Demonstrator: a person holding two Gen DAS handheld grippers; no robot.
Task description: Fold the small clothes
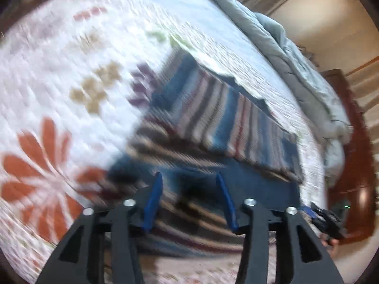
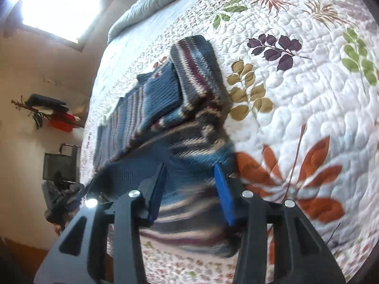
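Observation:
A striped knit sweater (image 1: 213,123) in blue, maroon and cream lies folded over on the flowered quilt. In the left wrist view my left gripper (image 1: 188,175) hovers over its near edge with the blue pads (image 1: 154,198) apart and nothing pinched between them. My right gripper (image 2: 190,165) is likewise open above the sweater (image 2: 189,90), whose rolled sleeve points toward the far side of the bed. The cloth shows in the gap between each pair of fingers, but the pads are not pressing on it. The left view is blurred.
The white quilt (image 2: 308,99) with leaf prints covers the bed. A grey duvet (image 1: 296,54) is bunched along the far edge, beside the wooden bed frame (image 1: 355,165). A bright window (image 2: 54,2) and a wall shelf (image 2: 52,111) lie off the bed's side.

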